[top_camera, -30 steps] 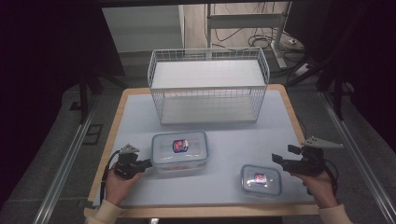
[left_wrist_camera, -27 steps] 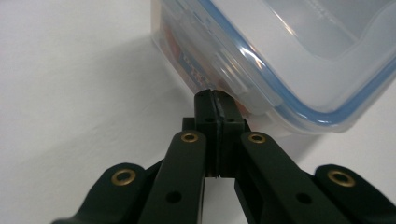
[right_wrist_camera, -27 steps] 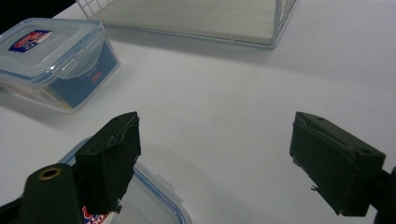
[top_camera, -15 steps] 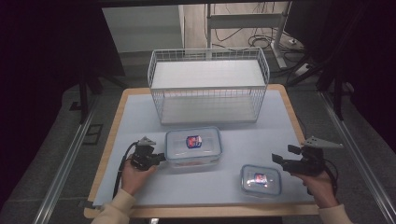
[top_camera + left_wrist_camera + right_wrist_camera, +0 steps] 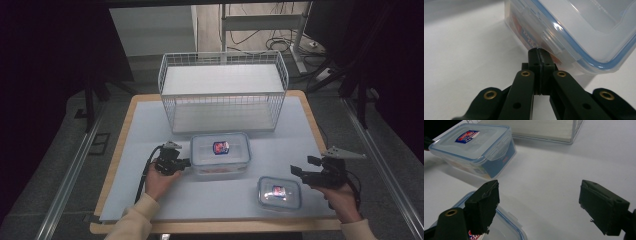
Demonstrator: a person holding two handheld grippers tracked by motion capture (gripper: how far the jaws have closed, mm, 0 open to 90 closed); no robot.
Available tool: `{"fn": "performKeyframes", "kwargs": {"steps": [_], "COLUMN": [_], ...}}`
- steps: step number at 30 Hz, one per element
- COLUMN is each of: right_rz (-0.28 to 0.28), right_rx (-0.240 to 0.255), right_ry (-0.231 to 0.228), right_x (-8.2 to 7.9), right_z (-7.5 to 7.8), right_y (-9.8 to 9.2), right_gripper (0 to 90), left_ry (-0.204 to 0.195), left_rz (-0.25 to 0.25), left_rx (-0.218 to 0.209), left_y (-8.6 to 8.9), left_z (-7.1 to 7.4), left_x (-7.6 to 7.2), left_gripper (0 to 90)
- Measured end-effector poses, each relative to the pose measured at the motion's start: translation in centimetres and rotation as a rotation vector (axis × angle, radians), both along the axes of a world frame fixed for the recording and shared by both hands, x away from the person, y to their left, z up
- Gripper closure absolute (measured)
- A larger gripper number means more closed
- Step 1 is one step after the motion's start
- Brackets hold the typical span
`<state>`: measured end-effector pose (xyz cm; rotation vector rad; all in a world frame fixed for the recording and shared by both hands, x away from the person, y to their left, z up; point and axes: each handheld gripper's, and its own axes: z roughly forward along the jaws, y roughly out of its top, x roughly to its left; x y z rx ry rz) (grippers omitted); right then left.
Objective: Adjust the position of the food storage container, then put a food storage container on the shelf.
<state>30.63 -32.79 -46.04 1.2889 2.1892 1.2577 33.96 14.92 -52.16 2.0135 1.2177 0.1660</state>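
In the left gripper view, the large container ran off the top and right edges, its lid blurred by closeness and the print on the red label under its clasp too smeared to read. In the right gripper view, the small container was cut off by the bottom edge and partly hidden behind a black jaw, leaving only a corner of its lid sticker visible. From the high view, the stickers on both lids were too small to read, and both forearms left the frame at the bottom edge.
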Motion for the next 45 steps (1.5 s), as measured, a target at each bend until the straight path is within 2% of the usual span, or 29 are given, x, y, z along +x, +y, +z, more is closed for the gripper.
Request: {"fn": "performKeyframes", "kwargs": {"steps": [4,12,18,19,20,21,23,24,26,29,33,37,40,41,43,45], "right_rz": [0.005,0.032,0.052,0.059,0.059,0.063,0.072,0.076,0.089,0.11,0.146,0.182,0.2,0.215,0.222,0.242], "right_rx": [0.0,0.012,0.034,0.042,0.042,0.047,0.067,0.071,0.075,0.085,0.11,0.149,0.146,0.15,0.15,0.14], "right_ry": [0.0,0.008,-0.004,-0.008,-0.008,-0.012,-0.012,-0.01,-0.013,-0.016,-0.003,0.047,0.082,0.111,0.118,0.147], "right_x": [0.0,0.1,0.2,0.2,0.2,0.2,0.2,0.2,0.1,0.0,0.6,2.0,3.1,3.8,4.1,5.0], "right_z": [0.0,-0.1,0.1,0.1,0.1,0.2,0.3,0.4,0.6,0.9,1.3,1.3,1.1,1.0,1.0,0.9], "right_y": [0.1,0.5,1.1,1.3,1.3,1.4,1.5,1.6,1.8,2.1,2.9,4.3,5.5,6.3,6.6,7.9], "right_gripper": [16.4,16.0,14.9,14.2,14.2,13.9,13.6,13.6,13.6,13.6,13.7,13.0,12.1,11.5,11.5,11.6], "left_ry": [0.002,-0.041,-0.068,-0.069,-0.076,-0.082,-0.074,-0.082,-0.094,-0.082,-0.068,-0.049,-0.022,-0.014,0.006,0.02], "left_rz": [-0.004,0.014,0.026,0.033,0.041,0.046,0.06,0.071,0.081,0.083,0.076,0.077,0.086,0.088,0.084,0.082], "left_rx": [-0.015,-0.09,-0.131,-0.138,-0.148,-0.169,-0.185,-0.19,-0.19,-0.216,-0.231,-0.24,-0.257,-0.258,-0.27,-0.276], "left_y": [0.3,2.3,3.0,3.1,3.1,3.3,3.3,3.3,3.4,3.4,3.3,3.1,3.0,3.0,2.9,2.8], "left_z": [0.1,1.9,3.0,3.2,3.4,3.6,4.1,4.3,4.8,5.1,5.1,4.9,4.6,4.4,4.1,3.8], "left_x": [-0.1,-2.0,-2.8,-2.9,-3.1,-3.2,-3.3,-3.5,-3.6,-3.7,-3.5,-2.9,-2.4,-2.1,-1.7,-1.4], "left_gripper": [90.0,89.9,83.8,72.6,72.6,66.6,48.3,39.9,32.2,23.0,19.3,18.2,17.3,16.9,16.6,16.3]}}
